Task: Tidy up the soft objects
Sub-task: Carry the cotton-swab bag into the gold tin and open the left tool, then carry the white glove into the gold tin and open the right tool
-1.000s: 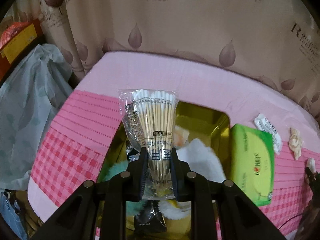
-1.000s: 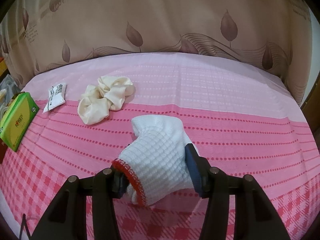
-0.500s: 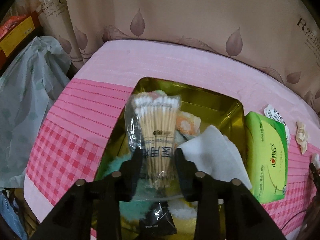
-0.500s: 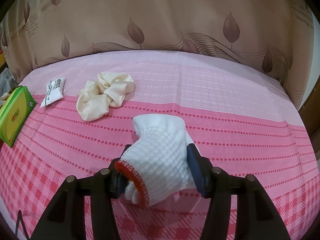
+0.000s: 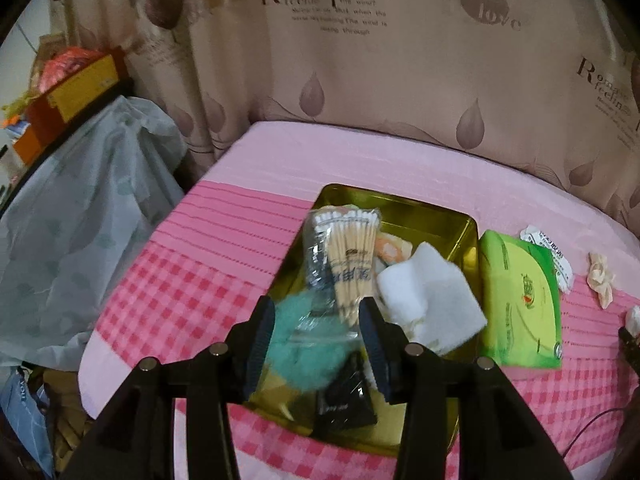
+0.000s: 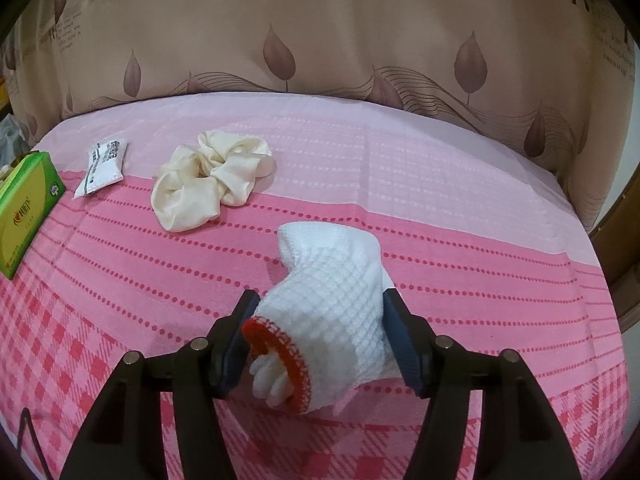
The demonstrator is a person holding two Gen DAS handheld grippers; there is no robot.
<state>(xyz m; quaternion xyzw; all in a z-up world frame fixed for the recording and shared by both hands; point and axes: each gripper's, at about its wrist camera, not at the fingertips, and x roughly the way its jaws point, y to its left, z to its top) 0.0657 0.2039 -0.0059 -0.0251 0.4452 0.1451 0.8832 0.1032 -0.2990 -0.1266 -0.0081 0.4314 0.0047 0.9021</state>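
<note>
In the left wrist view a bag of cotton swabs (image 5: 348, 256) lies in the gold tin (image 5: 400, 204), on a teal fluffy item (image 5: 304, 344) and beside a folded white cloth (image 5: 428, 292). My left gripper (image 5: 316, 312) hovers just above the bag's near end, its jaws opening and touching nothing. In the right wrist view a white knitted glove with a red cuff (image 6: 332, 280) rests on the pink cloth between the fingers of my right gripper (image 6: 320, 320). Those jaws are opening, and both pads still touch the glove's sides.
A green tissue pack (image 5: 520, 300) lies right of the tin, then a white sachet (image 6: 102, 164) and a cream scrunchie (image 6: 212, 176). A black packet (image 5: 344, 400) sits in the tin's near end. A leaf-print curtain backs the table. A pale plastic bag (image 5: 80, 220) hangs off its left side.
The left gripper let go of the swab bag, which dropped flat into the tin, and the gripper drew back. The right jaws widened slightly around the glove.
</note>
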